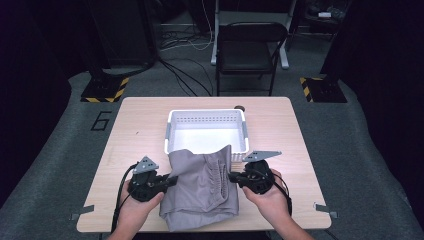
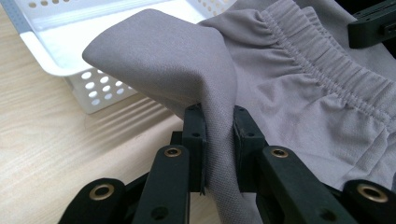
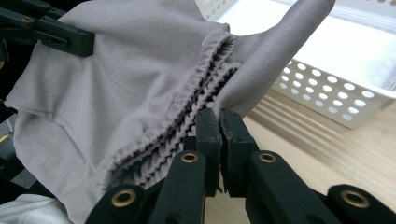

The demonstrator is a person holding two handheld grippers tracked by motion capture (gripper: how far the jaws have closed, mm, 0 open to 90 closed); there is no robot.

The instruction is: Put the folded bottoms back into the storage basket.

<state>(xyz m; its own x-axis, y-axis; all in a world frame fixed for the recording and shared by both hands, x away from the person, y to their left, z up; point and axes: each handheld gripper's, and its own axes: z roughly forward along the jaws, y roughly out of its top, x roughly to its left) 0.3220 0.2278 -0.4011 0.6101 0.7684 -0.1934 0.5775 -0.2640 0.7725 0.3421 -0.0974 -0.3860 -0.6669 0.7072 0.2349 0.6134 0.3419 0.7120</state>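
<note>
Open wood on the bench [image 1: 135,115] to the left, right and far side of the white perforated basket [image 1: 206,117], bare strips along both side edges; near edge taken up by the hanging cloth. Basket near the bench's far middle, white and bare inside. Grey floor all round, a dark folding chair [image 1: 248,50] beyond the far edge, yellow-and-black striped bases at both far corners, cables trailing across the floor. Grey garment [image 1: 200,192] at the near middle of the bench, held up between the two tools, its top edge reaching over the basket's near rim, its lower part bunched at the bench's near edge. Smooth fine-weave fabric with a gathered elastic waistband [image 2: 327,70], ruffled into tight pleats. Left gripper [image 2: 218,140] with fingers pinching a fold of the fabric at the garment's left side. Right gripper [image 3: 219,140] with fingers clamped on the cloth just beside the waistband pleats.
</note>
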